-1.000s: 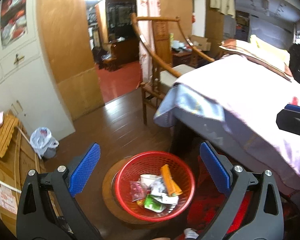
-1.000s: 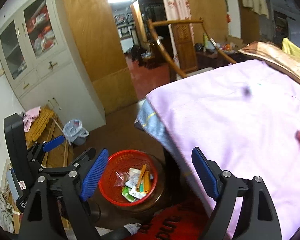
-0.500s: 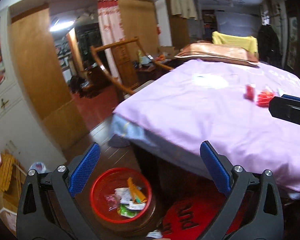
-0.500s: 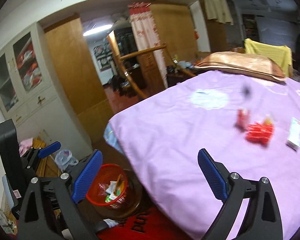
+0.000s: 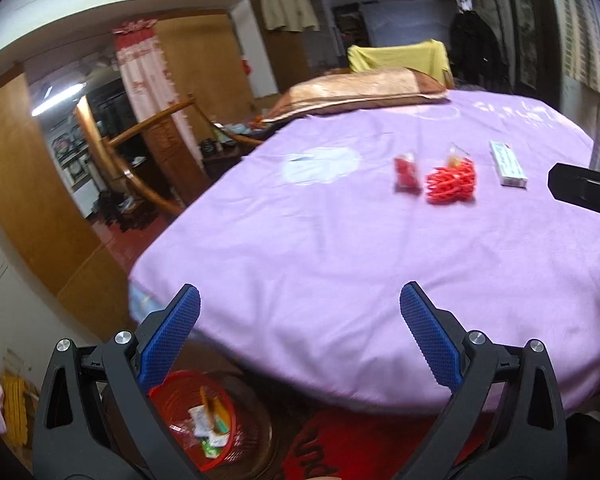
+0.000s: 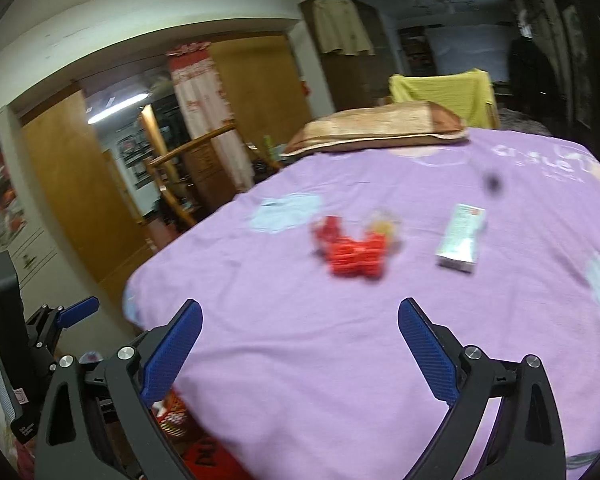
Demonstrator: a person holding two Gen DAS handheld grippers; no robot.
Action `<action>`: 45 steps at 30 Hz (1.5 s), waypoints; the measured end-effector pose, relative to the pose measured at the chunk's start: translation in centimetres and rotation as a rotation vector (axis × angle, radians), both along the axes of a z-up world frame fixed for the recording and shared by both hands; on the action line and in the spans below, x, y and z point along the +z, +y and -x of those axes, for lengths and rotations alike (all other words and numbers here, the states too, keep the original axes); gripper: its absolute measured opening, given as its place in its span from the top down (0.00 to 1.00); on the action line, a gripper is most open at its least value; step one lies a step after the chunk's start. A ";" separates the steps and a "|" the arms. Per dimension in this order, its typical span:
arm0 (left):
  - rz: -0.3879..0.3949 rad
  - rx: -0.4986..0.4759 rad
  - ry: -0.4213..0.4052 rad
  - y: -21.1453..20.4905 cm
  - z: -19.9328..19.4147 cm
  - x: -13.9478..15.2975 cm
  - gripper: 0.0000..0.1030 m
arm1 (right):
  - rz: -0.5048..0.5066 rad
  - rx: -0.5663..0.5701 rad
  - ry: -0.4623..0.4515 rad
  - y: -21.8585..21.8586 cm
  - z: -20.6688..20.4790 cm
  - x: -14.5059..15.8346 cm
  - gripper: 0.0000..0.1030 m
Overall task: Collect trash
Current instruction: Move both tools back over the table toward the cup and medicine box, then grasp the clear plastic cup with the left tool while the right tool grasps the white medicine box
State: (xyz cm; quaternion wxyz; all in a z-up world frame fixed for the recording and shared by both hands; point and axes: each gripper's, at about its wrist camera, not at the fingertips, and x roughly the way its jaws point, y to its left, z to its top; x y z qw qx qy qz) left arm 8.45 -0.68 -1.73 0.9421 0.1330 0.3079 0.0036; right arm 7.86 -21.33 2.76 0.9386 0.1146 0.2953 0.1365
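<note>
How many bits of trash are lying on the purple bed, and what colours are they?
Red: 2, the small red packet and the red crinkly pile
Orange-yellow: 1, the little wrapper just behind the pile
White: 1, the small box
Total: 4 on the purple bedspread

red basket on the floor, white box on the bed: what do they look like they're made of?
Red basket: seemingly moulded plastic, glossy, with an open lattice wall. White box: likely thin printed cardboard, with flat faces and sharp edges; blur hides the print.
</note>
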 end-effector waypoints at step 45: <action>0.187 -0.098 0.377 -8.4 -26.9 -7.3 0.05 | -0.108 -0.229 0.297 -8.8 -7.5 -7.8 0.05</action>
